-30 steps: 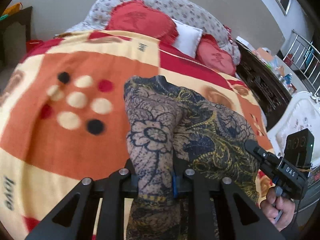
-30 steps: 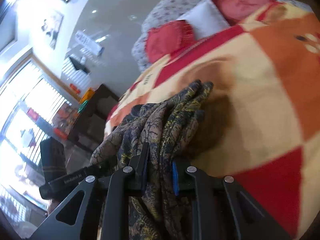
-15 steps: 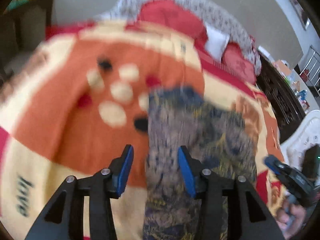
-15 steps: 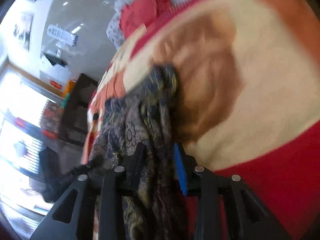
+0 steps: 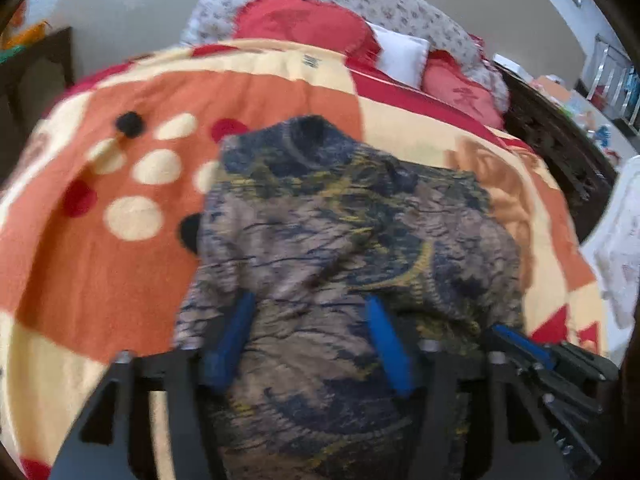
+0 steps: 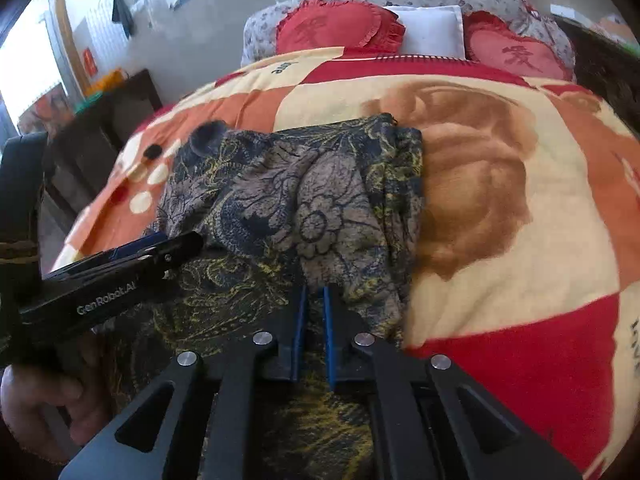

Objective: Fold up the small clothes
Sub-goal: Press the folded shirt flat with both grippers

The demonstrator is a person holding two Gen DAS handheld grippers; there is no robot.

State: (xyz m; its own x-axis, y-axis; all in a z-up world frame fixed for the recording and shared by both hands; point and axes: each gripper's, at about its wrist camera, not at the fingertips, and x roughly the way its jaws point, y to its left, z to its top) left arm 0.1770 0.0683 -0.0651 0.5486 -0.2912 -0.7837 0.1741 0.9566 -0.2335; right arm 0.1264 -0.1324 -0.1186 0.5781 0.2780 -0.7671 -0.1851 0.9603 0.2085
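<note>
A dark blue, grey and yellow floral garment (image 5: 344,232) lies bunched on the bed blanket (image 5: 100,264); it also shows in the right wrist view (image 6: 304,200). My left gripper (image 5: 308,308) is open, its blue pads apart over the garment's near edge, holding nothing. My right gripper (image 6: 315,296) has its blue pads almost together at the garment's near edge; a fold of cloth lies over the tips, so I cannot tell if cloth is pinched. The left gripper (image 6: 176,246) shows from the side in the right wrist view, over the garment's left part.
The blanket (image 6: 500,208) is orange, cream and red. Red heart cushions (image 6: 340,26) and a white pillow (image 6: 432,32) lie at the bed's head. A dark wooden bed frame (image 5: 560,148) runs along the right. Dark furniture (image 6: 108,120) stands to the left.
My left gripper let go of the garment and opened wide. My right gripper swung to face the bed's head. The garment now lies spread wider on the blanket.
</note>
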